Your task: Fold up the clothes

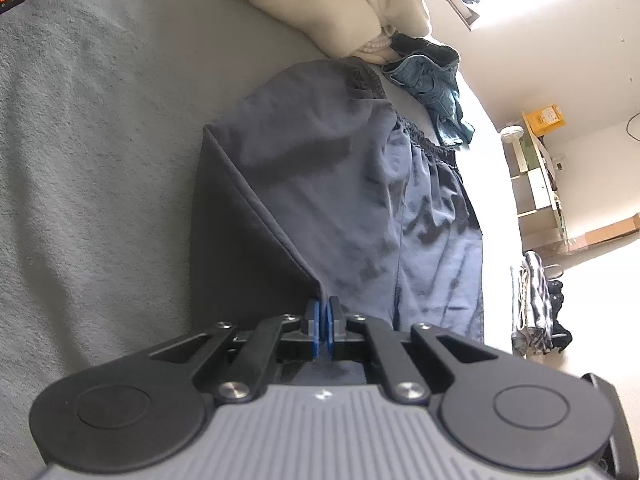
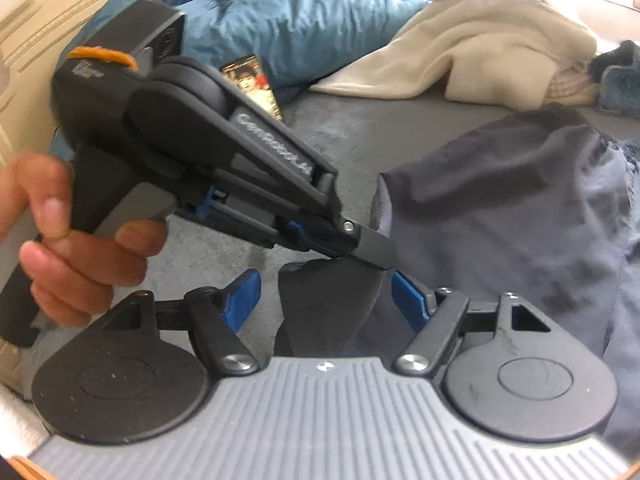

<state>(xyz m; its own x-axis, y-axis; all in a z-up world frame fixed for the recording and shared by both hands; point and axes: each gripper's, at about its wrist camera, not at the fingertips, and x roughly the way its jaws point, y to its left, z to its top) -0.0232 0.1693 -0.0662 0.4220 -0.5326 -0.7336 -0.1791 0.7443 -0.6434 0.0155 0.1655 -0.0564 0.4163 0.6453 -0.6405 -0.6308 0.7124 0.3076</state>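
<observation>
Dark navy shorts [image 1: 340, 184] with an elastic waistband lie on the grey bedcover [image 1: 100, 160]. One corner is folded up and over. My left gripper [image 1: 323, 312] is shut on that folded fabric edge. In the right wrist view the left gripper [image 2: 372, 254] comes in from the left, held by a hand, and pinches the same fabric. My right gripper [image 2: 326, 300] is open, its blue pads either side of the hanging dark fold of the shorts [image 2: 500, 208].
A cream blanket [image 1: 340, 0] and a blue denim garment [image 1: 432, 88] lie beyond the shorts. A teal duvet [image 2: 300, 12] and a phone [image 2: 256, 84] lie at the bed's head. The bed edge and room floor are to the right [image 1: 560, 320].
</observation>
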